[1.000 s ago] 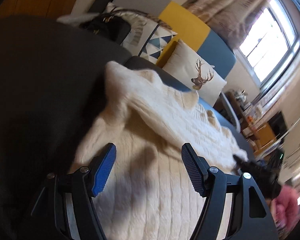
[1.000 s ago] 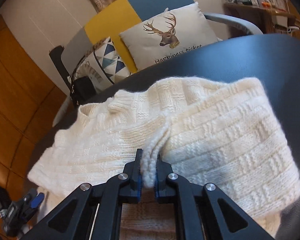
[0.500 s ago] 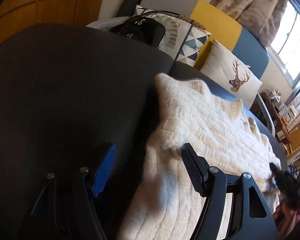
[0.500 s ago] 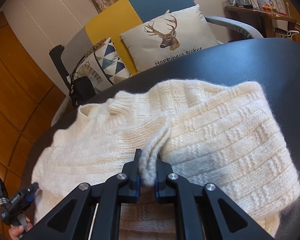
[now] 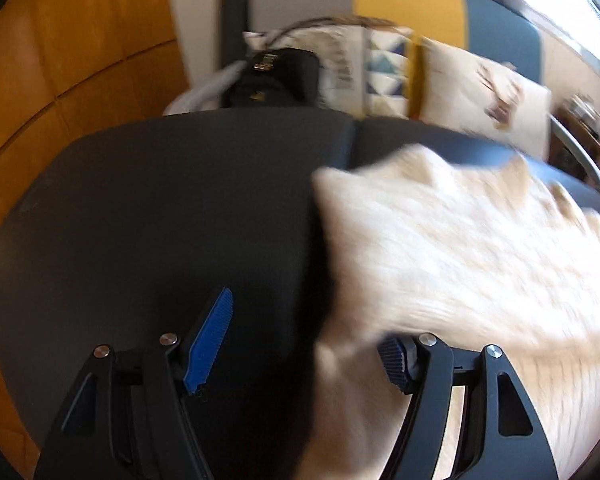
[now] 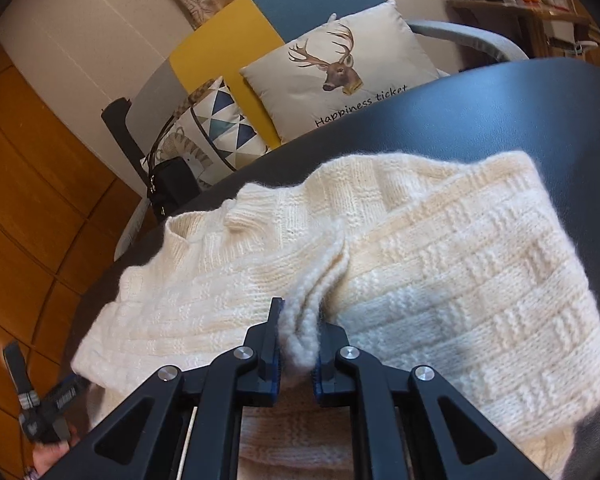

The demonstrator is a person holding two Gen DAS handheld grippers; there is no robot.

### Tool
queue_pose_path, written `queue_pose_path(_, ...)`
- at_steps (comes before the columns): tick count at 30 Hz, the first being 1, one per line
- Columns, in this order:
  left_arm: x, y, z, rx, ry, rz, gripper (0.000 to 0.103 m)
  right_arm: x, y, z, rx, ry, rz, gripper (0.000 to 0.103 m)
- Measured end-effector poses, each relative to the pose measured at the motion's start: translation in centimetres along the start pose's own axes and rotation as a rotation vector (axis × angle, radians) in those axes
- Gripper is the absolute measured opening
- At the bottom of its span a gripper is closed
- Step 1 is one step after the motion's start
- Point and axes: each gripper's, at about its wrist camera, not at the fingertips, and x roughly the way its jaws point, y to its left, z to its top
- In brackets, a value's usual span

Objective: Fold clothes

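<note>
Nearby: deer cushion (image 6: 340,76), black bag (image 6: 172,188); right gripper (image 6: 296,344) pinching sweater (image 6: 440,272); left gripper (image 5: 304,344) agape, empty.

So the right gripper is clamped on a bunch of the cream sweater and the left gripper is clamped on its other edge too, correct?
Not quite. The right gripper is indeed clamped on a bunch of the cream sweater, but the left gripper is not: the left wrist view shows its jaws standing wide apart, with the sweater's edge only partly between them and the blue pads pressing on nothing.

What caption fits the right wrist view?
Right hand-held gripper shut on a bunched fold of the cream knit sweater lying on the dark table.
</note>
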Motion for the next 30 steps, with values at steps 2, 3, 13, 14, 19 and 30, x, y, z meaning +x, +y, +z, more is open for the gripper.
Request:
queue_pose_path(2, 0.5, 1.3, 0.2, -0.042, 0.020, -0.007, 0.072, -0.1, 0.4, 0.2, -0.026, -0.003, -0.004, 0.010)
queue_pose_path(3, 0.8, 2.0, 0.4, -0.062, 0.030, -0.011, 0.072, 0.0, 0.6, 0.4, -0.034, -0.003, 0.001, 0.010)
queue_pose_path(13, 0.2, 5.4, -1.9, -0.228, -0.005, -0.128, 0.072, 2.2, 1.1, 0.7, -0.051, 0.041, 0.051, 0.013)
queue_pose_path(14, 0.1, 5.4, -2.0, -0.233, -0.011, -0.126, 0.072, 2.2, 1.3, 0.8, -0.066, 0.046, 0.048, 0.014)
queue_pose_path(19, -0.4, 5.7, -1.9, -0.256, -0.034, -0.121, 0.072, 1.9, 3.6, 1.5, -0.175, 0.039, 0.020, 0.010)
queue_pose_path(30, 0.2, 6.0, -1.9, -0.255, 0.013, -0.087, 0.072, 3.8, 1.5, 1.8, -0.138, 0.055, 0.023, 0.012)
